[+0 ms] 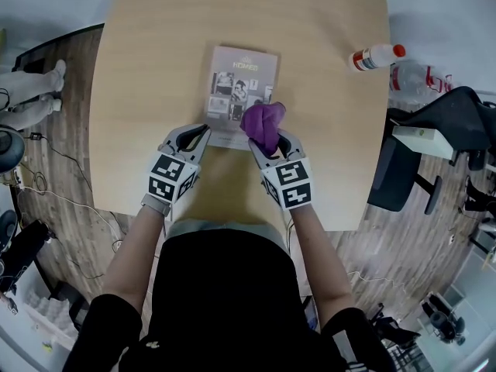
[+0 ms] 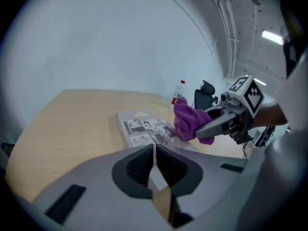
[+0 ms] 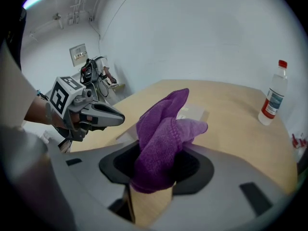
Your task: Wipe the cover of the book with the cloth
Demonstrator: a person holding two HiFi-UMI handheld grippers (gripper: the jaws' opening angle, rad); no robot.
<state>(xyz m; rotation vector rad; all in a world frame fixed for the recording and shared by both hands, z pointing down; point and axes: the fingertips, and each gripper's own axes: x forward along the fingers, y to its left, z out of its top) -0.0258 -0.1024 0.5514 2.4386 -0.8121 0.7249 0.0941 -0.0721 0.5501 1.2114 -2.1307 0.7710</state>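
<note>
Centrally, the wooden table (image 1: 155,91) carries the book (image 1: 242,84) at mid-frame. The purple cloth (image 1: 263,122), pinched in the right gripper (image 1: 267,142), hangs over its lower right corner. The left gripper (image 1: 203,134), jaws pressed together and empty, sits at its lower left.

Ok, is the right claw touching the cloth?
Touching. The right gripper view shows the cloth bunched between the jaws of the right claw, filling the gap, with its loose end sticking up above them.

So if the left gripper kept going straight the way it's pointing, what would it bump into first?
Most likely the near edge of the book, just ahead of the left gripper.
</note>
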